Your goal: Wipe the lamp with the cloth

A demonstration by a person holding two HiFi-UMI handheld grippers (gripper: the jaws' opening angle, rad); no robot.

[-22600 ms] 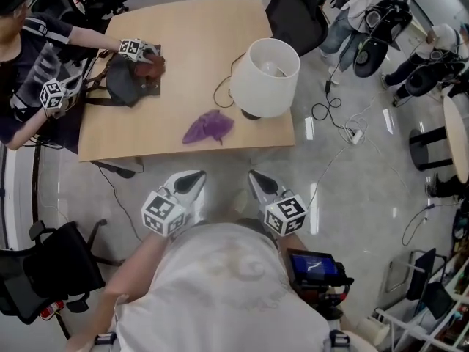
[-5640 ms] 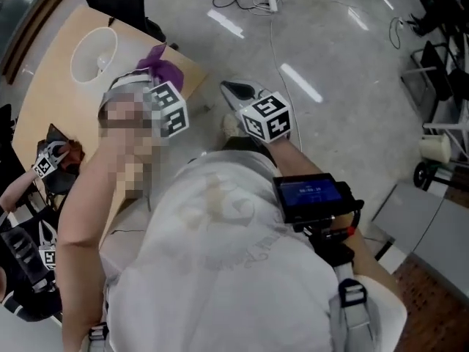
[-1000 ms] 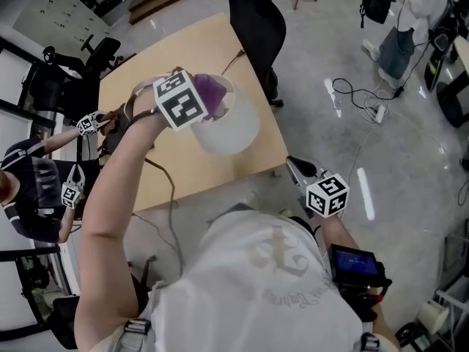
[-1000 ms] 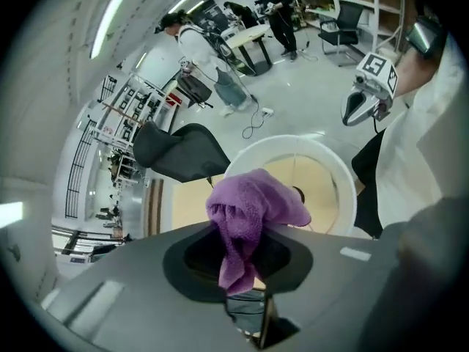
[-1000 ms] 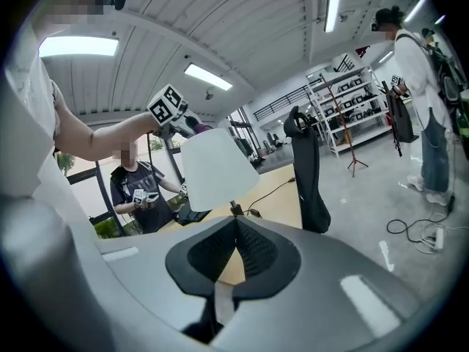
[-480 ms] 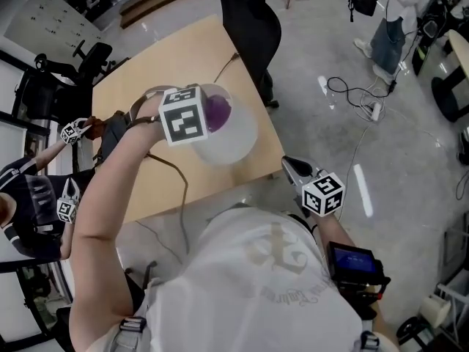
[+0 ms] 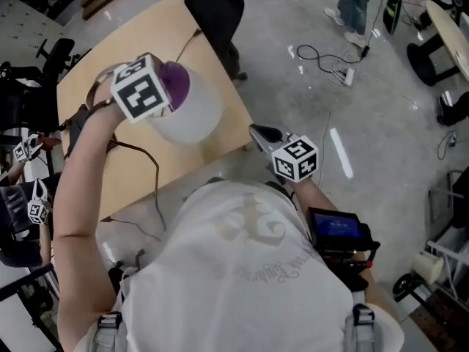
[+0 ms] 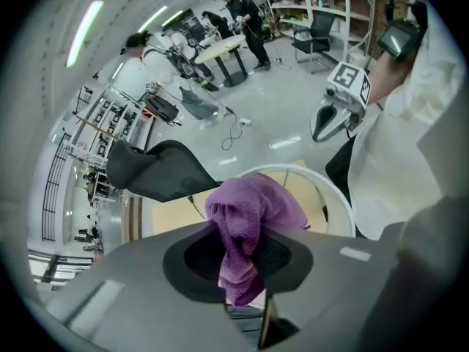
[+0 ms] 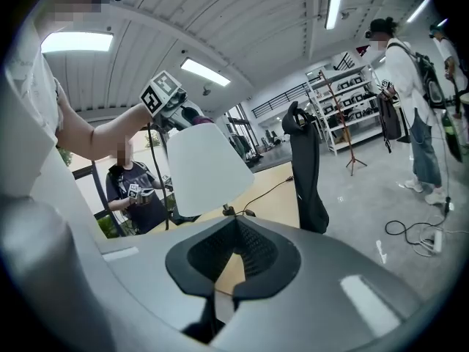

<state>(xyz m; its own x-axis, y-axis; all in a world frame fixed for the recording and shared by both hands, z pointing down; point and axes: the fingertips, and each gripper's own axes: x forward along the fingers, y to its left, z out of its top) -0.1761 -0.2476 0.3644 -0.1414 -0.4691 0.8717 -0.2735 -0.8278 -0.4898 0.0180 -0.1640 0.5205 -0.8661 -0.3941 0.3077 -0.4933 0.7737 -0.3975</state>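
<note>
The white lamp shade [image 7: 189,116] stands on the wooden table [image 7: 132,174]. My left gripper [image 7: 157,90] is over the shade's top and is shut on the purple cloth [image 7: 178,81]. In the left gripper view the cloth [image 8: 245,218] is bunched between the jaws and hangs over the shade's round rim [image 8: 333,196]. My right gripper [image 7: 265,134] hovers off the table's near corner, shut and holding nothing. In the right gripper view the shade [image 9: 201,169] is ahead, with the left gripper [image 9: 179,108] at its top.
A black chair [image 7: 216,6] stands at the table's far side. The lamp's cord [image 7: 150,171] trails across the tabletop. Another person [image 7: 26,204] with marker cubes sits at the left. Cables and a power strip [image 7: 344,75] lie on the floor to the right.
My left gripper has slid a little across the shade's top with the cloth, and its wrist has rolled. The right gripper has drifted slightly beside the table corner.
</note>
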